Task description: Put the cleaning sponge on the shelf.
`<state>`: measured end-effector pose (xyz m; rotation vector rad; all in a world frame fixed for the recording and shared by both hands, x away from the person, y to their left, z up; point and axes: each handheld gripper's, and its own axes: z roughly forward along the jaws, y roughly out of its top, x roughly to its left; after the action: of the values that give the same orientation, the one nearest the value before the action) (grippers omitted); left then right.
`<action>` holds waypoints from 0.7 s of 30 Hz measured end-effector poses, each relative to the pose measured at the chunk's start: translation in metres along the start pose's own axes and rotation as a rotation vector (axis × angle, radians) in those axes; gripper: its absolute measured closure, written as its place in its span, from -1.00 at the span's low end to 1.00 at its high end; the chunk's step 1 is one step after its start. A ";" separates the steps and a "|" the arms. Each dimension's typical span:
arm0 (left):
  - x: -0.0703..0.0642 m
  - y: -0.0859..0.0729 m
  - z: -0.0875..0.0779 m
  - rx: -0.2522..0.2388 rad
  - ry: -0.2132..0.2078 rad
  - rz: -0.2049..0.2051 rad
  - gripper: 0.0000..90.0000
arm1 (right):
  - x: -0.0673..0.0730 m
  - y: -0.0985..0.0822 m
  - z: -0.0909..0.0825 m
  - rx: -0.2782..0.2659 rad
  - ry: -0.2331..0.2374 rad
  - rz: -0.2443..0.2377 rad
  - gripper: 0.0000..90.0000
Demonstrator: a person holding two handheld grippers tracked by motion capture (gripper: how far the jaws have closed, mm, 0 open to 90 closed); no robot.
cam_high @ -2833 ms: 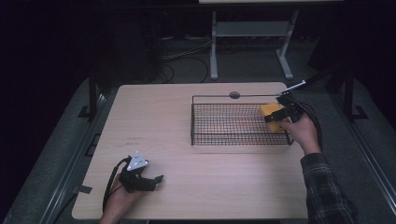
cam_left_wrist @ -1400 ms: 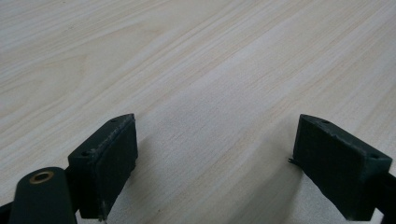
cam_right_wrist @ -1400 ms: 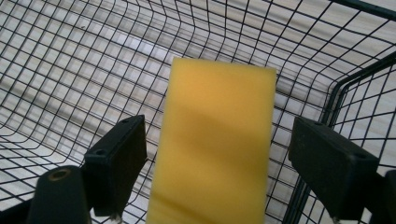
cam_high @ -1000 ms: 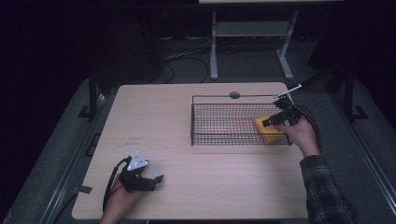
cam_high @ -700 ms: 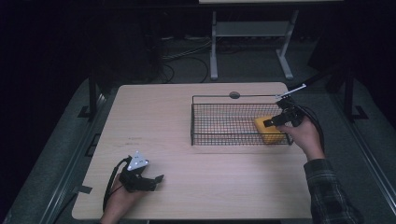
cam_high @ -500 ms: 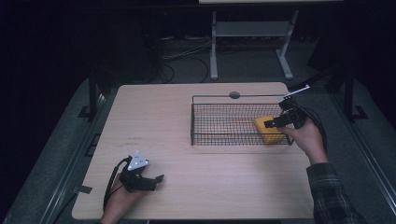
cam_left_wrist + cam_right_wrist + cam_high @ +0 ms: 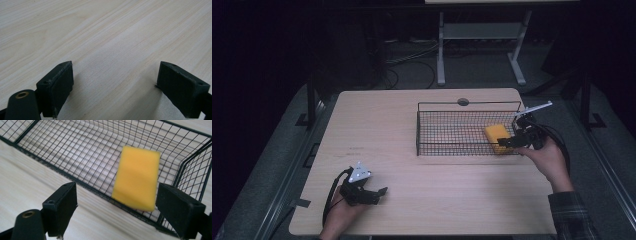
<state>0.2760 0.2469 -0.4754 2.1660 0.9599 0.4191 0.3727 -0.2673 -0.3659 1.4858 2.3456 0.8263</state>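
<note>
A yellow sponge [image 7: 495, 136] [image 7: 137, 179] lies flat in the right end of the black wire basket [image 7: 462, 106] [image 7: 62, 157]. My right gripper [image 7: 508, 142] [image 7: 117, 210] hovers at the basket's near right corner, open, with nothing between its jaws. The sponge sits beyond its tips, inside the mesh. At the table's front left, my left gripper [image 7: 377, 192] [image 7: 113, 91] rests low over bare wood, open and empty.
The light wooden table [image 7: 392, 130] has a round cable grommet [image 7: 463, 102] behind the basket. A white desk frame [image 7: 477, 35] and cables stand on the dark floor past the far edge.
The right gripper let go of the sponge inside the basket and drew back toward the near right corner, slightly higher. The left gripper stayed where it was.
</note>
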 end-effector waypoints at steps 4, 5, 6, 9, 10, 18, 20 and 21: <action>0.000 0.000 0.000 0.000 0.000 0.000 -0.71 | 0.004 -0.009 -0.004 -0.002 0.005 -0.015 -0.64; 0.000 0.000 0.000 0.000 0.000 0.000 -0.71 | 0.006 -0.012 -0.004 -0.006 0.010 -0.018 -0.64; 0.000 0.000 0.000 0.000 0.000 0.001 -0.71 | 0.007 -0.014 -0.005 -0.006 0.012 -0.021 -0.64; 0.000 0.000 0.000 0.000 0.000 0.000 -0.71 | 0.010 -0.022 -0.007 -0.012 0.018 -0.024 -0.64; 0.000 0.000 0.000 0.000 0.000 0.000 -0.71 | 0.011 -0.024 -0.007 -0.013 0.020 -0.023 -0.64; 0.000 0.000 0.000 0.000 0.000 0.000 -0.71 | 0.018 -0.043 -0.006 -0.012 0.033 -0.039 -0.65; 0.000 0.000 0.000 0.000 0.000 0.000 -0.71 | 0.019 -0.049 -0.004 -0.010 0.030 -0.040 -0.66; 0.000 0.000 0.000 0.000 0.000 0.001 -0.71 | 0.019 -0.051 -0.004 -0.011 0.033 -0.038 -0.66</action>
<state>0.2760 0.2470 -0.4755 2.1666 0.9588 0.4197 0.3235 -0.2681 -0.3906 1.4290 2.3820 0.8591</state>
